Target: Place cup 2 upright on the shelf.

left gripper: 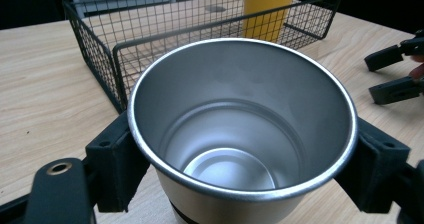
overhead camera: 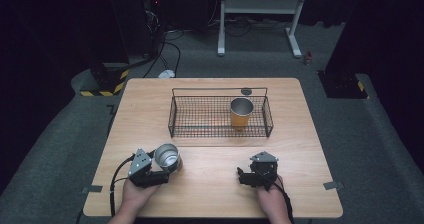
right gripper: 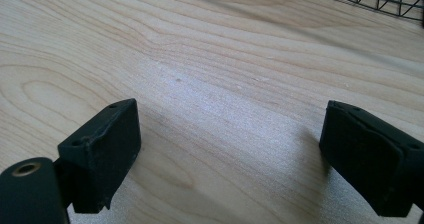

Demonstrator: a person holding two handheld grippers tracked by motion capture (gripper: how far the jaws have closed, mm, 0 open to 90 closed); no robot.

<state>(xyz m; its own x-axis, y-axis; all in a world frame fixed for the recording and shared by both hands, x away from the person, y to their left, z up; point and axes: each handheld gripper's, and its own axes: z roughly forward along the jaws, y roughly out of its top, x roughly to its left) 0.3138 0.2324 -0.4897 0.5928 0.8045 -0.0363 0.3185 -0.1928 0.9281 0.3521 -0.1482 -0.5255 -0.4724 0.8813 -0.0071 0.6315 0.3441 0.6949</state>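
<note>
A silver metal cup (left gripper: 240, 129) stands near the front left of the wooden counter (overhead camera: 210, 184), clamped between the jaws of the left claw (overhead camera: 159, 168). Behind it sits a black wire basket (overhead camera: 200, 116) holding a yellow cup (overhead camera: 241, 113). The right claw (overhead camera: 241, 176) rests at front right, jaws spread wide, gripping nothing.

A: Centre of the left gripper view, the cup (left gripper: 240, 129) looks like brushed metal, satin inside, with a bright polished rim.

B: The left tool (left gripper: 240, 174) pads beside it are matt black, slightly grainy.

A: Upper frame, the basket (left gripper: 100, 54) is thin dark wire mesh.

B: And the table (right gripper: 210, 59) is pale wood grain, smooth with a soft sheen.
</note>
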